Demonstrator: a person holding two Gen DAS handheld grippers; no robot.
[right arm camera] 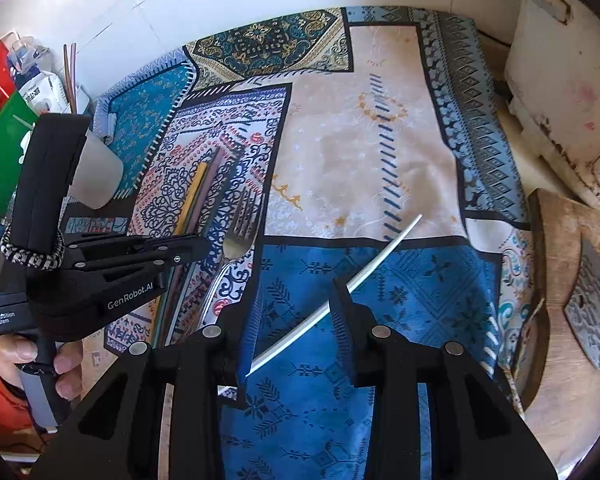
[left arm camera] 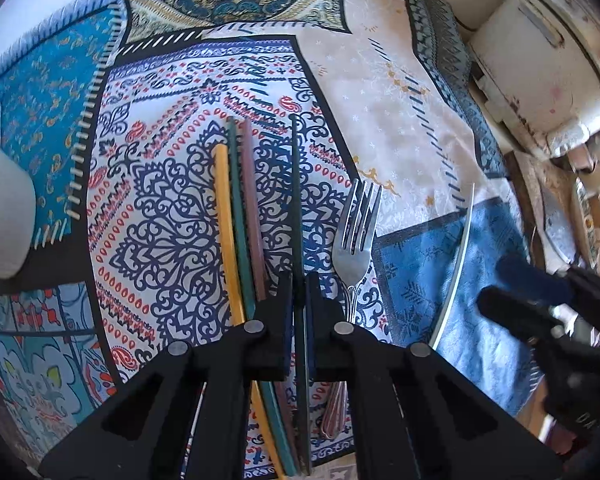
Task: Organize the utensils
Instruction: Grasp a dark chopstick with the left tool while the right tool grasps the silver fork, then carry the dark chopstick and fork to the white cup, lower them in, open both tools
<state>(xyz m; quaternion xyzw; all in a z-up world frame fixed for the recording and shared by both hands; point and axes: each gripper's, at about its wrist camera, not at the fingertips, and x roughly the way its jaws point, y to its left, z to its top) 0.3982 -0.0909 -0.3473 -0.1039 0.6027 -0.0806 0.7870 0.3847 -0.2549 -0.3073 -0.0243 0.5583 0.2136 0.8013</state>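
A shiny metal fork point(left arm camera: 358, 232) lies right of the matt black plastic left claw point(left arm camera: 299, 292), on a smooth printed cloth point(left arm camera: 400, 120).

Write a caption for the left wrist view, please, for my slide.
Left gripper closed on a dark chopstick, beside yellow, green and brown chopsticks and a fork on a patterned tablecloth.

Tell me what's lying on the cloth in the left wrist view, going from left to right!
Yellow stick → green stick → brown stick → dark stick held in the left gripper → fork → white stick.
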